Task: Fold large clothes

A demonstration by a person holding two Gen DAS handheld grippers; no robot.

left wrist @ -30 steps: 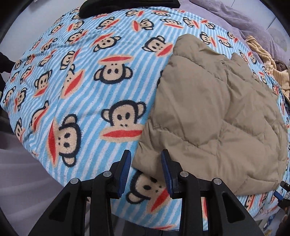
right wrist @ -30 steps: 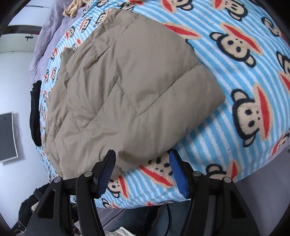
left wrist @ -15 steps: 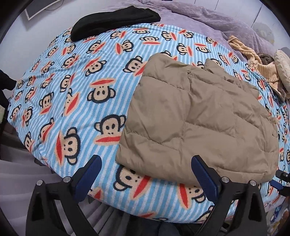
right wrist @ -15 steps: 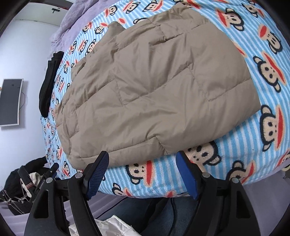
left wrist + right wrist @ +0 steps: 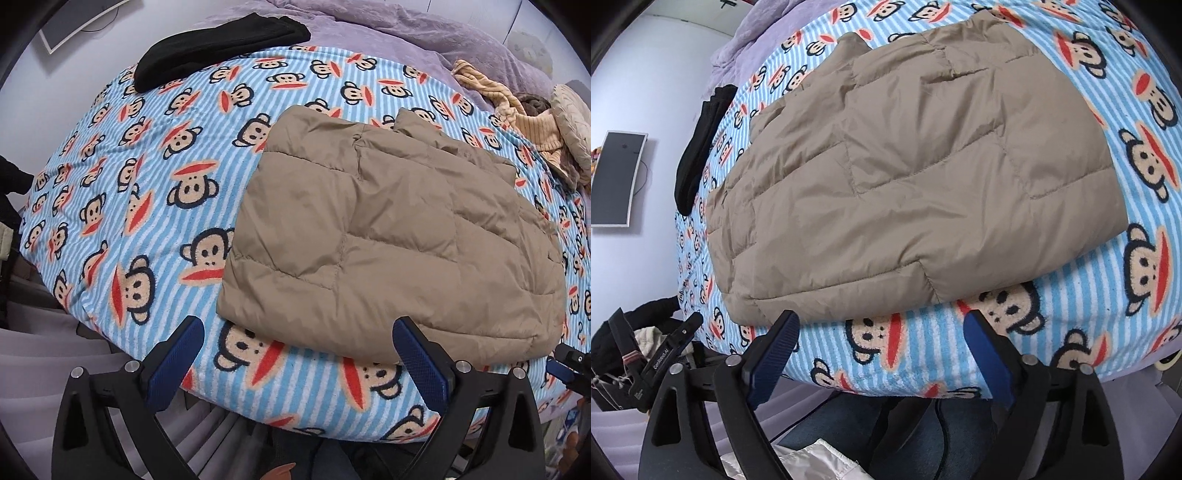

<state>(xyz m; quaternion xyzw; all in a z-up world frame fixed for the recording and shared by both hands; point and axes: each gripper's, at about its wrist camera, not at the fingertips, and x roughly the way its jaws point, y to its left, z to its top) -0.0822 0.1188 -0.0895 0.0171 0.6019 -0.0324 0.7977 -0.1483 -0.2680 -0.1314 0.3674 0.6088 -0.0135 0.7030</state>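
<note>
A tan quilted puffer jacket (image 5: 388,236) lies folded into a thick rectangle on a blue striped monkey-print blanket (image 5: 147,192). The right wrist view shows the same jacket (image 5: 905,177) from its other end. My left gripper (image 5: 299,343) hovers wide open just off the jacket's near edge, holding nothing. My right gripper (image 5: 882,332) is also open and empty, held above the blanket's front edge, just short of the jacket's near hem. The left gripper's black body (image 5: 661,362) shows at the lower left of the right wrist view.
A folded black garment (image 5: 218,44) lies at the far side of the bed, a purple blanket (image 5: 424,33) behind it. Yellow striped clothes (image 5: 524,122) are heaped at the far right. A wall monitor (image 5: 613,177) hangs at left. White fabric (image 5: 812,461) lies below the bed edge.
My left gripper went from nearly shut at the jacket's corner to wide open. Both grippers pulled back from the jacket, which stays flat on the blanket.
</note>
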